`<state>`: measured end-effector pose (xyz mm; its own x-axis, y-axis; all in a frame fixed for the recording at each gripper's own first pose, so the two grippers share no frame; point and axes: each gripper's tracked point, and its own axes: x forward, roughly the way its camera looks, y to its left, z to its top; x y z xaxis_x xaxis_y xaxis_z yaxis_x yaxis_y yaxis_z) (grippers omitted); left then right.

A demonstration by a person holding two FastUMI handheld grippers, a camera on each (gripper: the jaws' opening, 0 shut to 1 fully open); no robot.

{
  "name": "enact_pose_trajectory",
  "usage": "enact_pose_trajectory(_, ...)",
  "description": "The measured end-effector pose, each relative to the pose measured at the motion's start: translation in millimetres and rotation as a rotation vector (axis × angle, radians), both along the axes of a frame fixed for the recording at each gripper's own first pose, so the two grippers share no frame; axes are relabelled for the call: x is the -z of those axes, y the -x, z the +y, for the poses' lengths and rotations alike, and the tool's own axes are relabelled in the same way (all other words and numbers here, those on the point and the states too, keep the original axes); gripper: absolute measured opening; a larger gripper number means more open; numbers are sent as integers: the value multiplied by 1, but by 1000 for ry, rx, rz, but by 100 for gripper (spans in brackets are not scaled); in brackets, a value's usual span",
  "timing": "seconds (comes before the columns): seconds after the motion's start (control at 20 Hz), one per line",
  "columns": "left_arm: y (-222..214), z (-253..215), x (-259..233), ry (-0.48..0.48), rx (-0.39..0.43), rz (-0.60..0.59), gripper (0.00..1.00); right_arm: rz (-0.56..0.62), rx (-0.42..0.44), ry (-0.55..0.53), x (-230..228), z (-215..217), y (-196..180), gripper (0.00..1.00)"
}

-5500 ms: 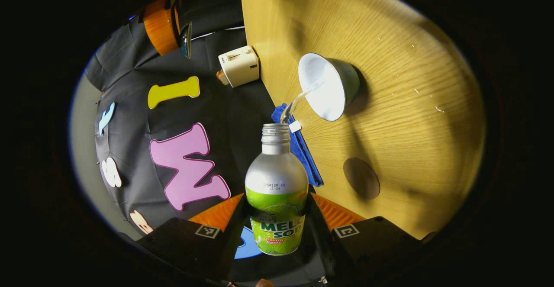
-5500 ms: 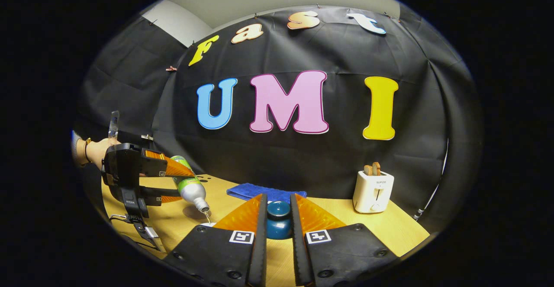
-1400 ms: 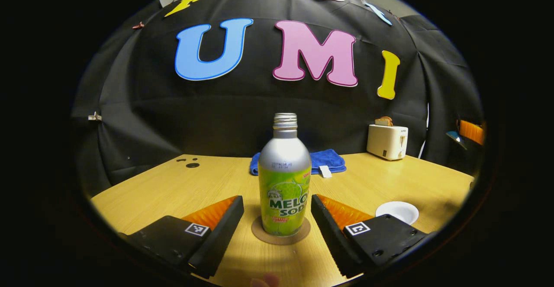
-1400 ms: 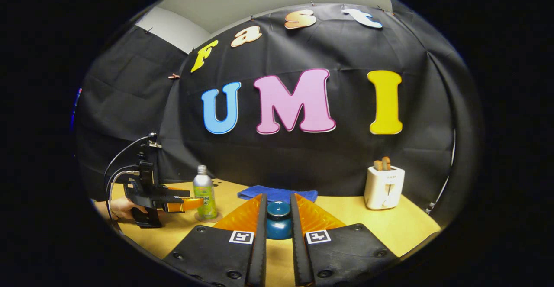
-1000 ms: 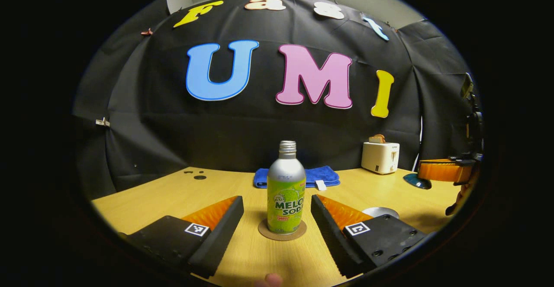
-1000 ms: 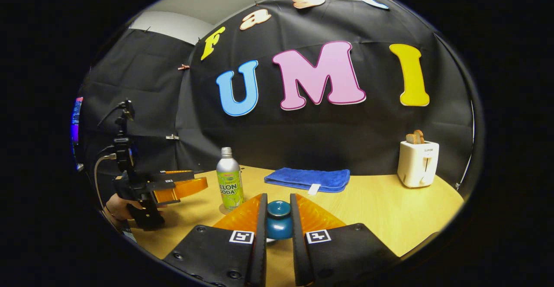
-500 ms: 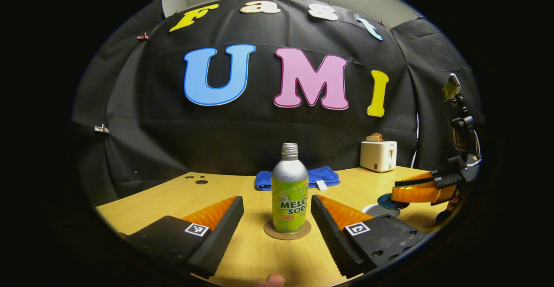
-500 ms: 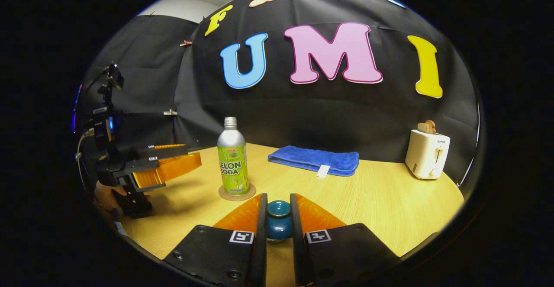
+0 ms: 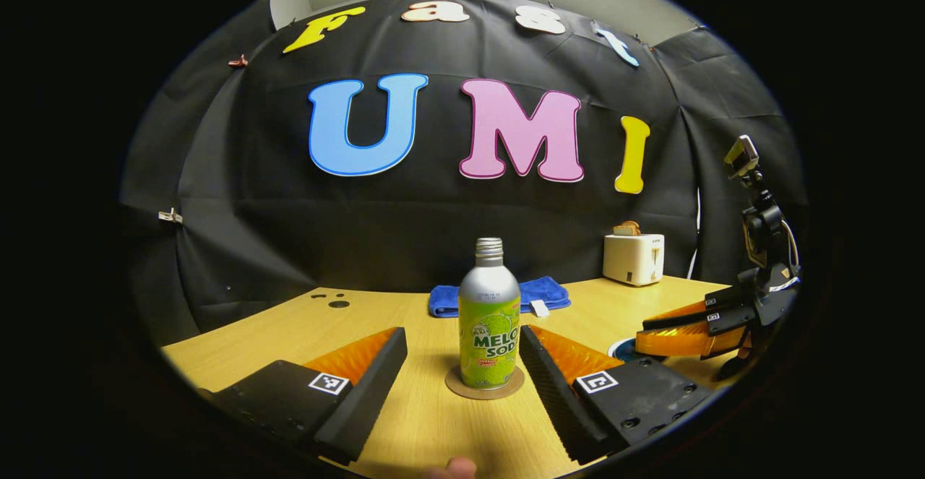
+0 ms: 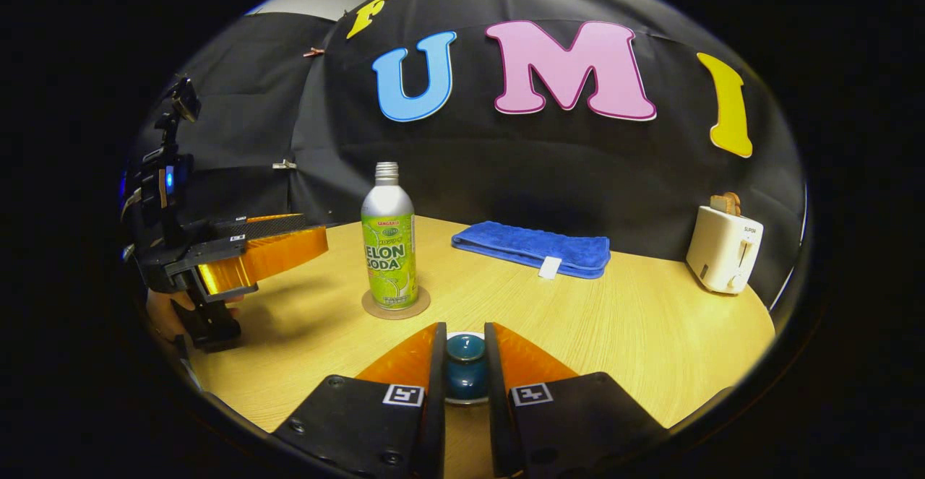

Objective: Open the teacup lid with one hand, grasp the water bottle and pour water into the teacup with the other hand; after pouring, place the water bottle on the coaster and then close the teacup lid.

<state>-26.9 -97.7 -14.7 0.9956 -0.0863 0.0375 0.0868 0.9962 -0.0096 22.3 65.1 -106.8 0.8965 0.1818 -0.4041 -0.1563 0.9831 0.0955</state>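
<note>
The water bottle (image 9: 489, 316) stands upright on the round brown coaster (image 9: 484, 383) on the wooden table (image 9: 274, 334), uncapped, as it did half a second ago. The left gripper (image 9: 462, 352) has its fingers spread wide to either side of the bottle and touches nothing; since 1.4 seconds ago it has drawn back, so the bottle now sits farther from the camera. In the right gripper view the same bottle (image 10: 389, 237) and coaster (image 10: 395, 304) lie ahead and to the left, with the left gripper (image 10: 249, 255) off to their left, apart from the bottle, and a hand (image 10: 170, 313) gripping its handle.

The right gripper (image 10: 462, 370) is clamped on the blue knob of the teacup lid (image 10: 465, 367), both fingers pressing on it. It has come lower over the last second and a half: the table fills more of its view, and a pale rim shows just under the lid. This is probably the teacup, though too little of it is visible to say whether the lid is seated. In the left gripper view the right gripper (image 9: 654, 334) hangs low at the right, with a sliver of the lid (image 9: 623, 349) beneath it.

Behind the bottle lies a folded blue cloth (image 10: 535, 248), and a white toaster (image 10: 723, 248) stands at the far right.
</note>
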Motion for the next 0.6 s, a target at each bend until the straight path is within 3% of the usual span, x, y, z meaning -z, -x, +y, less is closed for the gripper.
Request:
enact_pose_trajectory(0.2,-1,1,2,2,-1,5,98,9,-17,-2,3,3,0,31)
enact_pose_trajectory(0.3,-1,1,2,-1,-3,4,99,2,-19,-7,0,3,1,39)
enact_pose_trajectory(0.45,-1,2,0,-6,-4,-1,98,-41,12,4,-14,-6,0,79)
enact_pose_trajectory(0.55,-1,2,0,-7,-4,-2,98,-105,35,-8,-35,-12,1,90)
enact_pose_trajectory(0.6,-1,2,1,-6,-4,-1,98,-141,50,-14,-45,-16,2,90)
